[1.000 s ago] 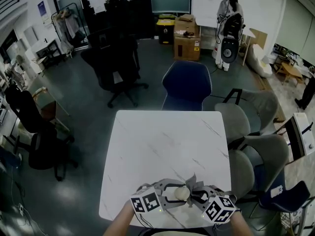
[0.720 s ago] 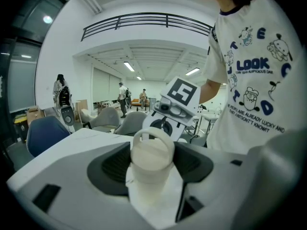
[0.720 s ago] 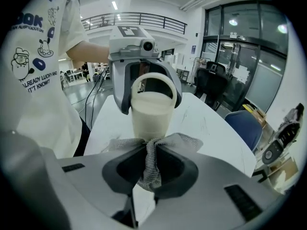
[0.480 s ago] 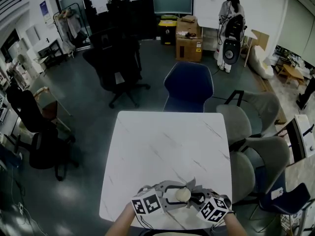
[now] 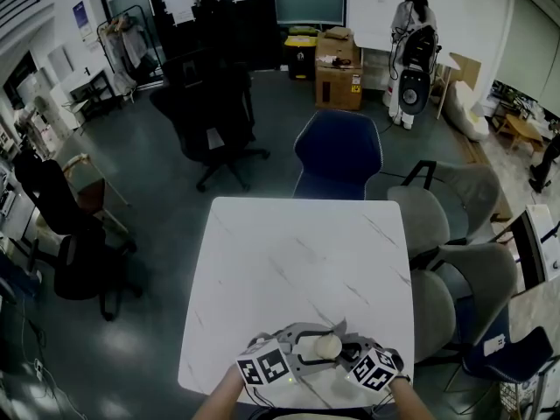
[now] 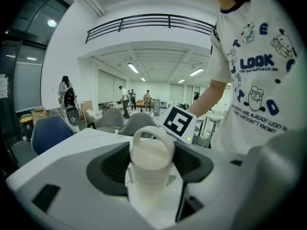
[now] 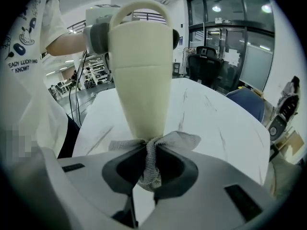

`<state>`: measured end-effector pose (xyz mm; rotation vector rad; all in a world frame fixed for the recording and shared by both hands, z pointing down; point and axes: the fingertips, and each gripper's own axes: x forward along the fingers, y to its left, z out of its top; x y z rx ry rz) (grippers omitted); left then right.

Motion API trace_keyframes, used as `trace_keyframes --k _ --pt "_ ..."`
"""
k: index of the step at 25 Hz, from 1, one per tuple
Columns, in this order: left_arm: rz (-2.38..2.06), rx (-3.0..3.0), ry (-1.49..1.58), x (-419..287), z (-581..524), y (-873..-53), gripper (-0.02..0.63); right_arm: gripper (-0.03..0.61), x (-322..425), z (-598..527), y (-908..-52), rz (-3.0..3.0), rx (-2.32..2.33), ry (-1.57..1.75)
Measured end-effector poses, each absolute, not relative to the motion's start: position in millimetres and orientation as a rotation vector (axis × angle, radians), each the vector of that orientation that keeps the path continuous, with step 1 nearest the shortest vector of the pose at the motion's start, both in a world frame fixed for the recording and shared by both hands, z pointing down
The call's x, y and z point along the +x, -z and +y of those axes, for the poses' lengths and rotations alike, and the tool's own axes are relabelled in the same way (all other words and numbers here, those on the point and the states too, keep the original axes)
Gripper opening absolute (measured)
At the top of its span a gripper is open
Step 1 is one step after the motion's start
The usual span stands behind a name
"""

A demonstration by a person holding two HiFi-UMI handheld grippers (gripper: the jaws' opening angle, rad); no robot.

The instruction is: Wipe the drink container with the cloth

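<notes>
A cream drink container [image 5: 326, 346] with a loop handle on its lid stands at the near edge of the white marble table [image 5: 297, 269]. My left gripper [image 6: 149, 164] is shut on the container [image 6: 148, 169] just below its lid. My right gripper [image 7: 149, 164] is shut on a grey mesh cloth [image 7: 152, 159], whose bunched end presses against the lower part of the container [image 7: 143, 75]. In the head view the left gripper [image 5: 302, 354] and the right gripper [image 5: 346, 354] flank the container, and the cloth [image 5: 337, 329] sticks up beside it.
A blue chair [image 5: 337, 154] stands at the table's far side and grey chairs [image 5: 455, 278] along its right. A black office chair [image 5: 210, 116] and cardboard boxes [image 5: 337, 64] are further back. The person's white shirt [image 6: 259, 80] is close behind both grippers.
The right gripper has shifted slightly left and nearer, drawing the cloth lower along the container. The left gripper still holds the container in the same place.
</notes>
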<state>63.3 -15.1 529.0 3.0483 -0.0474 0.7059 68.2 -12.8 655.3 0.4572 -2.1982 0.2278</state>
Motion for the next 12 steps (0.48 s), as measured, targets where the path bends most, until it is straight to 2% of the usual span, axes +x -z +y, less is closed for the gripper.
trace_keyframes --k 6,12 --pt "-0.175 3.025 -0.673 64 -17 -528 0.265 0.048 67 -13 -667 -2.189 0.470 -0.253" --pt "-0.522 2.983 -0.635 56 -21 -530 0.265 0.048 66 -11 -669 -2.186 0.484 -0.272"
